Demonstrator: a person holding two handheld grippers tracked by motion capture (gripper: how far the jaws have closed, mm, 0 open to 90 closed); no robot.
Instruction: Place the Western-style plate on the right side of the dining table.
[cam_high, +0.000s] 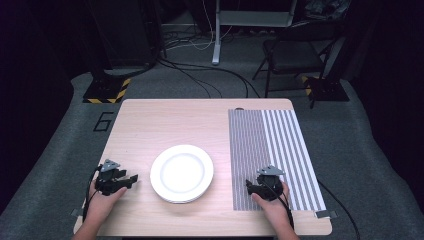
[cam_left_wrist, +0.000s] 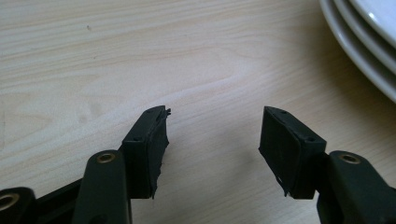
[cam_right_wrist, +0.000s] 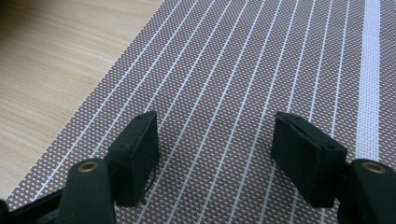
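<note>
A stack of white plates (cam_high: 182, 173) sits on the light wooden table (cam_high: 165, 120), near its front middle. My left gripper (cam_high: 131, 179) rests on the table just left of the plates, held by a hand, jaws pointing at them. Its own view shows it open (cam_left_wrist: 212, 133) over bare wood, with the plates' rims (cam_left_wrist: 359, 51) at the upper right. My right gripper (cam_high: 248, 186) rests on a striped placemat (cam_high: 272, 145) at the table's right side. That gripper stands open (cam_right_wrist: 215, 140) with nothing between its fingers, over the mat's brown, white-lined weave (cam_right_wrist: 243, 70).
Beyond the table's far edge lie grey carpet with black cables (cam_high: 210, 75), a folding chair (cam_high: 292, 52) at the back right, a white desk leg (cam_high: 216, 35) and black stands with yellow-striped bases (cam_high: 106, 91). The mat reaches the table's right edge.
</note>
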